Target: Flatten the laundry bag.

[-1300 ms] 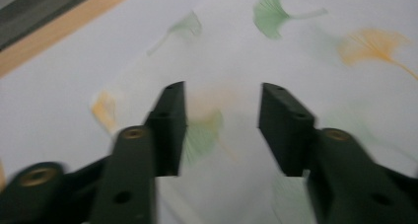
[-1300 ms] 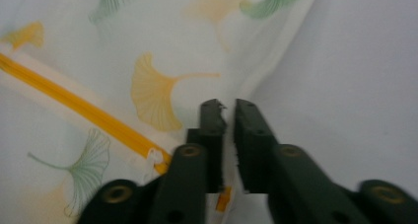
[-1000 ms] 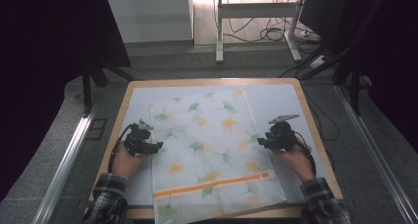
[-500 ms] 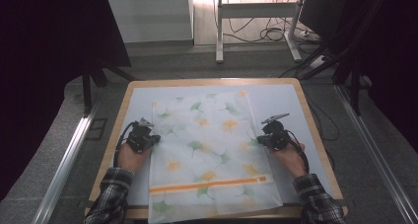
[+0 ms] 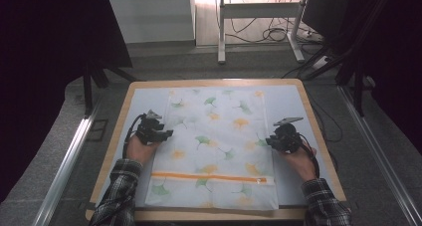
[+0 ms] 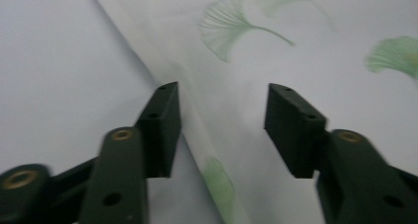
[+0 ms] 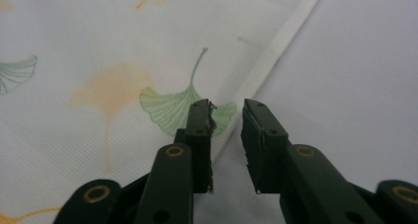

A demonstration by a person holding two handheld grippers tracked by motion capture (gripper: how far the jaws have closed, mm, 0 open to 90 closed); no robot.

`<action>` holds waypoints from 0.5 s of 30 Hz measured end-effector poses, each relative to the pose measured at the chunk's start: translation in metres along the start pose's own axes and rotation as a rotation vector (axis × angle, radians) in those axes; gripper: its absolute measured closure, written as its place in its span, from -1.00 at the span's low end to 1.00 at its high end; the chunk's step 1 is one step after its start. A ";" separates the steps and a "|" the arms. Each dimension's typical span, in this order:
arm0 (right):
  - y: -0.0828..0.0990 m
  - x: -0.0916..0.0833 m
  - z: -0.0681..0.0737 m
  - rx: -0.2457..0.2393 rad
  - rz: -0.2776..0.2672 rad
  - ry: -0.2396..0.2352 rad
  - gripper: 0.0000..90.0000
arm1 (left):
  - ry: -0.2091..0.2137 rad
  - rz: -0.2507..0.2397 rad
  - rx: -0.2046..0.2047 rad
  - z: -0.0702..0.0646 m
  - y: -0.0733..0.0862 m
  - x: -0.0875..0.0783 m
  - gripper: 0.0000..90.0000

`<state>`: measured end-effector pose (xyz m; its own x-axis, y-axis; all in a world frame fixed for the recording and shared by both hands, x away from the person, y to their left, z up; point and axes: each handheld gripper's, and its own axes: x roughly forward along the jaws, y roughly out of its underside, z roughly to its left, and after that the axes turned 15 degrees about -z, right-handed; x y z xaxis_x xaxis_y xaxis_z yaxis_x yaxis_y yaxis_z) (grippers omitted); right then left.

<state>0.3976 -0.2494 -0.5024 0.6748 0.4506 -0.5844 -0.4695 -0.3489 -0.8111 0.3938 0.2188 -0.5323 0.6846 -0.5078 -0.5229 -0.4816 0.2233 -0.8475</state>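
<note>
The ginkgo-print pillowcase (image 5: pixel 219 146) lies flat, centred on the table (image 5: pixel 298 84). The left claw (image 6: pixel 222 130) and right claw (image 7: pixel 226 135) have just been opening, jaws apart, straddling its side edges. Both should pinch the hems squarely and together.

Folded cloth (image 5: pixel 219 146) lies flat on the table (image 5: pixel 318 117) between the left gripper (image 5: pixel 166 134) and right gripper (image 5: pixel 269 142) — one at each side edge.
</note>
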 end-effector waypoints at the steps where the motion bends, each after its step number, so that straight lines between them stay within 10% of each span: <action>1: -0.001 -0.002 0.001 -0.004 -0.011 -0.005 0.50 | 0.011 0.000 0.007 -0.005 0.002 -0.003 -0.22; 10: 0.001 -0.017 0.008 -0.034 -0.048 -0.078 0.06 | 0.042 -0.085 0.107 -0.030 0.015 -0.036 -0.59; 15: 0.007 -0.029 0.012 -0.037 -0.060 -0.110 -0.07 | 0.062 -0.157 0.072 -0.038 0.019 -0.046 -0.73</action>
<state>0.3682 -0.2549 -0.4914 0.6337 0.5586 -0.5352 -0.4072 -0.3475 -0.8447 0.3322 0.2144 -0.5208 0.7125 -0.5909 -0.3784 -0.3293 0.1946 -0.9239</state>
